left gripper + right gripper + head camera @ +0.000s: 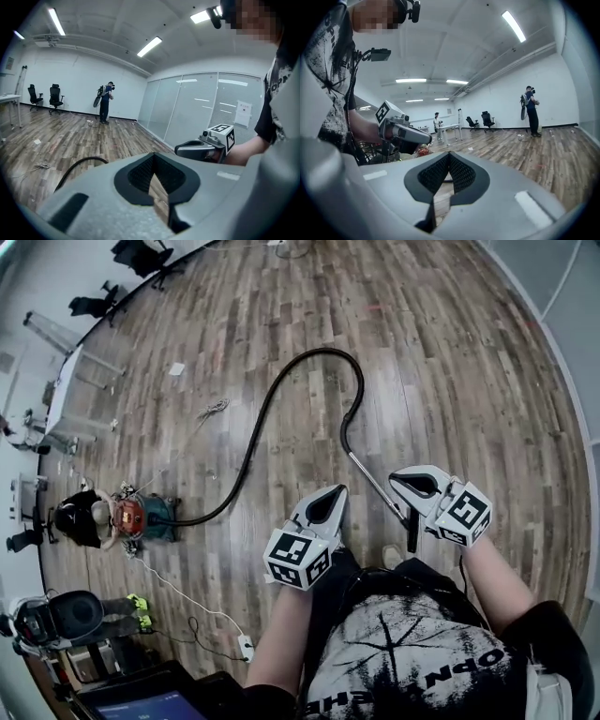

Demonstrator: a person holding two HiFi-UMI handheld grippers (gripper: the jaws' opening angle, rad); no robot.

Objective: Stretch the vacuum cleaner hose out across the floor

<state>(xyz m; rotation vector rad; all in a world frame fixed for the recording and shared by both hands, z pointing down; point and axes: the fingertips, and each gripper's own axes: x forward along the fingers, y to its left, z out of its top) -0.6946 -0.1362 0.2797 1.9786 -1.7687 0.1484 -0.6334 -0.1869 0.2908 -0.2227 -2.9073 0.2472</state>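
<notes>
The left gripper (330, 493) and right gripper (401, 480) are held shut, with nothing gripped. The vacuum cleaner hose (323, 351) is seen curved on the floor (450, 381) at their 12 o'clock. Its metal wand (370, 474) lies between them.

Left gripper (153, 159) closed, empty, black hose (79, 164), probably the vacuum's, on wood floor (70, 136)

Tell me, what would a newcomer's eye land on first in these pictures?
First comes the long black vacuum hose, looping across the wood-plank floor from a red-and-teal canister vacuum cleaner at the left to a silver metal wand near the person's feet. In the foreground, the grey plastic left gripper and right gripper are both shut and empty.
</notes>
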